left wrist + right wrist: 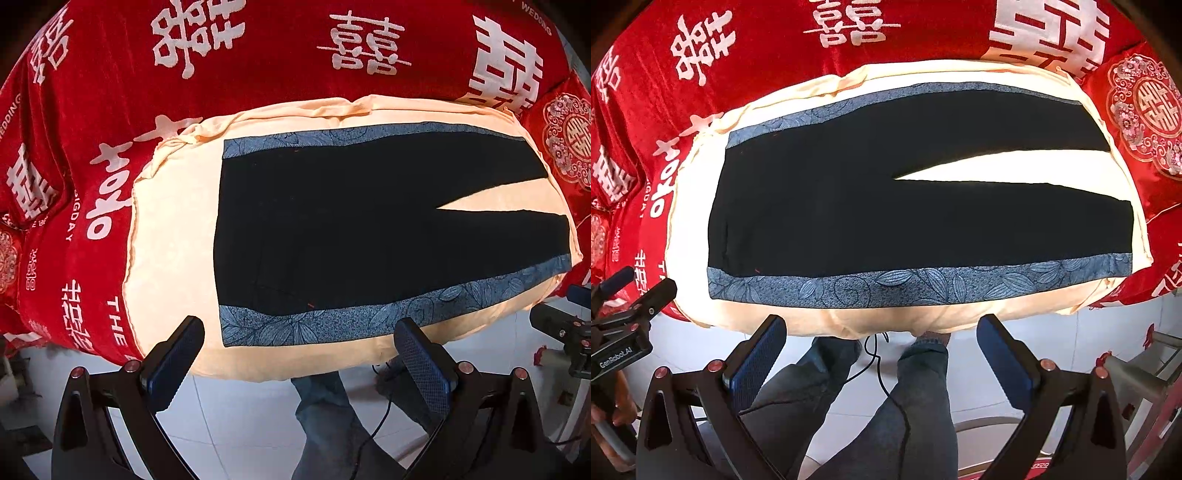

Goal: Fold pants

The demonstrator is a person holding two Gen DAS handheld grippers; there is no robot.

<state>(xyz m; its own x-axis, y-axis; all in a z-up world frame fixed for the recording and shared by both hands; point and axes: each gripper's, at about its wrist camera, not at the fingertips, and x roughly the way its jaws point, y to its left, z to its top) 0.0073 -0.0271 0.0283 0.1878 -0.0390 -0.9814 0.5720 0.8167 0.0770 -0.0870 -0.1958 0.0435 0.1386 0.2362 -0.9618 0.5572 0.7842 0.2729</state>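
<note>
the pants lie flat on the cream cloth, long axis left to right, waistband left, legs right. both the left gripper and right gripper hover spread and empty just off the near edge, left nearer the waistband.

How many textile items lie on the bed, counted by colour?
Black with blue floral side bands: 1, the pants
Cream: 1, the cloth spread under them
Red with white characters: 1, the bedcover
Red embroidered: 1, the cushion
Total: 4
</note>
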